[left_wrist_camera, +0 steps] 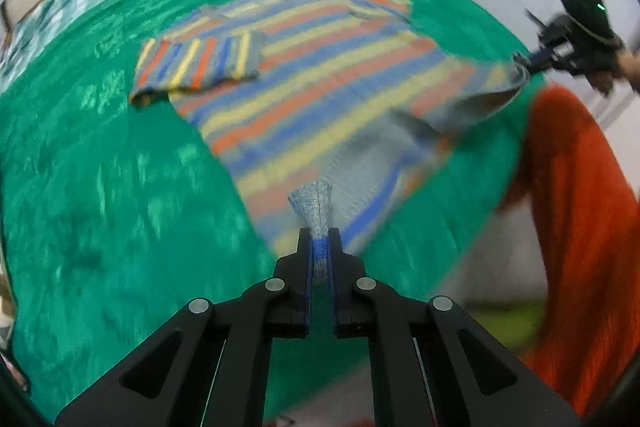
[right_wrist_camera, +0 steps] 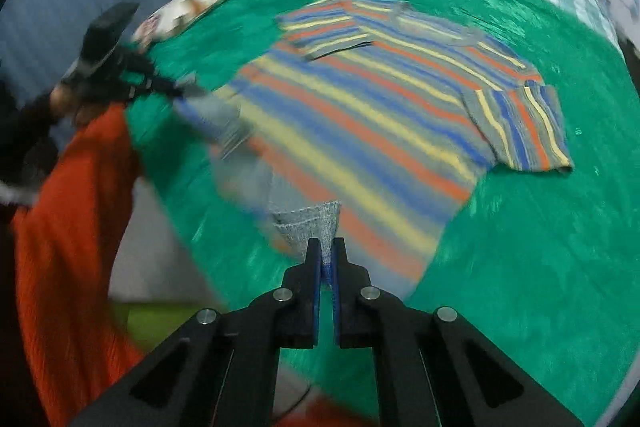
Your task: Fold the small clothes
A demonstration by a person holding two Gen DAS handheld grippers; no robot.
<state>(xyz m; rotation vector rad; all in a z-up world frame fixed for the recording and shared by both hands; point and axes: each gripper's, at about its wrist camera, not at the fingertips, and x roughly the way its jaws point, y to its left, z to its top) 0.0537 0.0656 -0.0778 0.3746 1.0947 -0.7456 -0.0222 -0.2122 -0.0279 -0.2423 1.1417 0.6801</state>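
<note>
Left hand-held gripper [left_wrist_camera: 319, 239] pinching striped shirt [left_wrist_camera: 320, 67] hem

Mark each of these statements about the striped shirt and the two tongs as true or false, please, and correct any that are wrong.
1. Both tongs are shut on the hem of the striped shirt. True: the left tongs and the right tongs each pinch a hem corner of the striped shirt.
2. The shirt lies on a bare wooden table. False: it lies on a green cover.
3. Both sleeves are spread out flat to the sides. False: both sleeves are folded in over the body.
4. The shirt has orange, yellow and blue stripes. True.
5. The shirt is already folded into a small square. False: its body is still spread out.
</note>
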